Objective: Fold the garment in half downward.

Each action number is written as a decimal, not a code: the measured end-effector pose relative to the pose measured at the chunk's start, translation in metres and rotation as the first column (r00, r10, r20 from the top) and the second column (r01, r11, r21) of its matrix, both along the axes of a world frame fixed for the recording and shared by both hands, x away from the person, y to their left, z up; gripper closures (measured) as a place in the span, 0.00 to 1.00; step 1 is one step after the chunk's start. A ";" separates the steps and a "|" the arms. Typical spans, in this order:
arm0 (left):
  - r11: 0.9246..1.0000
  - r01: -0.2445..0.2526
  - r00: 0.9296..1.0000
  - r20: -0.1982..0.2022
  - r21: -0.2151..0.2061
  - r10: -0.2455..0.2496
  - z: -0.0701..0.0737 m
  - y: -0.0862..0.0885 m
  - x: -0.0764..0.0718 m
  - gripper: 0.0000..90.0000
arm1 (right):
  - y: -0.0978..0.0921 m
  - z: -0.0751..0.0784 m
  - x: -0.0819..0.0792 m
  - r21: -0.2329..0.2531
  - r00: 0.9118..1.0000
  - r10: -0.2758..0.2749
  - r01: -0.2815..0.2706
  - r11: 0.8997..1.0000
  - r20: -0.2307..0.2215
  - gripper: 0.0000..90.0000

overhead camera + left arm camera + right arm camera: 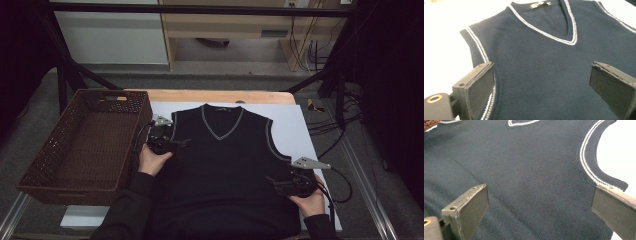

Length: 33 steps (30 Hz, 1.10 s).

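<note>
A dark navy sleeveless V-neck vest (225, 160) with white trim lies flat, front up, on a white sheet on the table. My left gripper (176, 145) is at the vest's left armhole edge, open; in the left gripper view its jaws stand wide over the vest (536, 70) and the striped armhole trim. My right gripper (274, 184) is low on the vest's right side, below the right armhole, also open; in the right gripper view the vest (524, 170) spreads between the wide-apart jaws. Neither holds anything.
A dark brown woven basket (85, 145) stands empty at the table's left, next to my left hand. The white sheet (295, 125) shows bare to the right of the vest. Cables and a black frame stand beyond the table's right edge.
</note>
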<state>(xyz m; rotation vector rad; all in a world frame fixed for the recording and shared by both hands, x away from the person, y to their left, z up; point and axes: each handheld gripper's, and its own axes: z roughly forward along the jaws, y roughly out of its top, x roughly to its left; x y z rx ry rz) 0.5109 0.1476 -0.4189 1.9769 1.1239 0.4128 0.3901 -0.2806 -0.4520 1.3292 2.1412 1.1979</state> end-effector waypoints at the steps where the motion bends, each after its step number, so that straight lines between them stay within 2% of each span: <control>1: 1.000 -0.002 1.000 0.002 0.009 0.002 0.000 0.000 0.002 0.06 | 0.000 0.000 0.000 0.000 1.000 0.000 0.000 1.000 0.000 0.02; 6: 1.000 -0.019 1.000 -0.002 0.001 0.019 -0.004 0.003 0.013 0.07 | 0.000 -0.001 -0.001 -0.004 1.000 0.000 0.000 1.000 -0.004 0.02; 9: 0.999 -0.033 0.999 -0.001 0.031 0.033 -0.008 0.004 0.020 0.10 | 0.000 0.000 -0.001 -0.004 1.000 0.004 -0.004 1.000 -0.003 0.02; 19: 0.992 -0.102 0.994 -0.039 0.071 0.105 -0.029 0.016 0.043 0.19 | 0.001 -0.001 -0.001 -0.004 1.000 0.006 -0.007 1.000 -0.006 0.02; 22: 0.991 -0.107 0.992 -0.065 0.078 0.112 -0.033 0.021 0.051 0.24 | 0.000 -0.001 0.000 -0.006 1.000 0.009 -0.009 1.000 -0.006 0.02; 26: 0.987 -0.120 0.989 -0.076 0.105 0.128 -0.039 0.022 0.057 0.29 | 0.000 -0.001 0.000 -0.007 1.000 0.008 -0.008 1.000 -0.009 0.02; 30: 0.988 -0.119 0.987 -0.097 0.095 0.128 -0.046 0.023 0.061 0.39 | 0.000 -0.001 -0.001 -0.001 1.000 0.006 -0.006 1.000 -0.006 0.02; 33: 0.988 -0.110 0.988 -0.099 0.105 0.121 -0.050 0.024 0.063 0.47 | 0.000 -0.001 0.000 -0.003 1.000 0.007 -0.007 1.000 -0.008 0.02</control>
